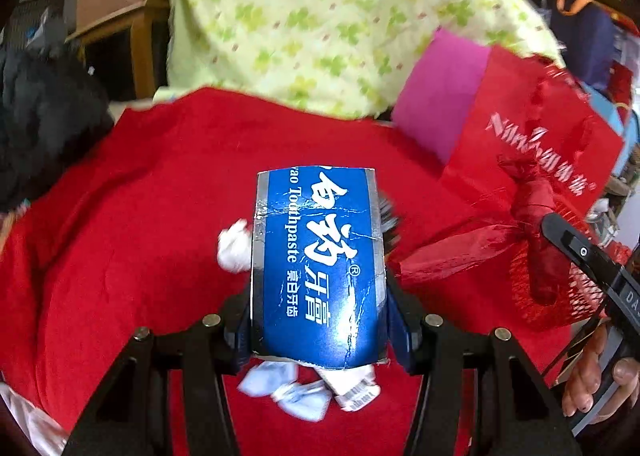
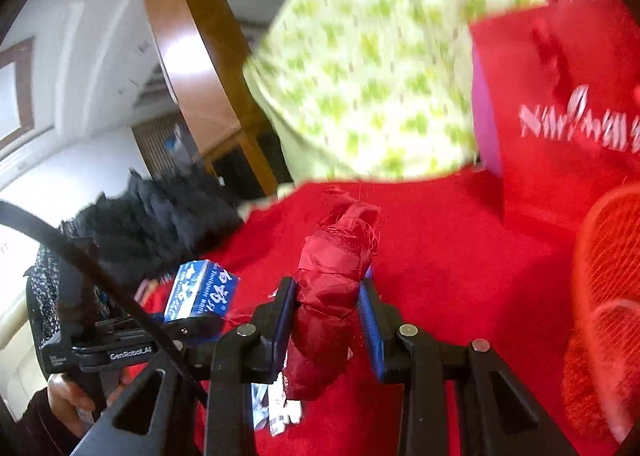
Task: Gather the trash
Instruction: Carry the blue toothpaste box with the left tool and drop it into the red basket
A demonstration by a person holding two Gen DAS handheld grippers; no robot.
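Note:
My left gripper (image 1: 320,320) is shut on a blue toothpaste box (image 1: 316,260) with white lettering and holds it above the red cloth (image 1: 140,236). The box also shows in the right wrist view (image 2: 200,292). My right gripper (image 2: 328,320) is shut on the knotted red fabric handle (image 2: 328,296) of a red mesh bag (image 2: 604,296); the handle and bag also show in the left wrist view (image 1: 536,248). A crumpled white tissue (image 1: 234,246) lies on the cloth beside the box. Crumpled white wrappers (image 1: 304,388) lie under the left gripper.
A red paper gift bag (image 1: 532,135) with a pink inner side stands at the right. A green-patterned cloth (image 1: 320,15) rises behind. Dark clothing (image 1: 44,123) lies at the left, near a wooden frame (image 2: 188,39).

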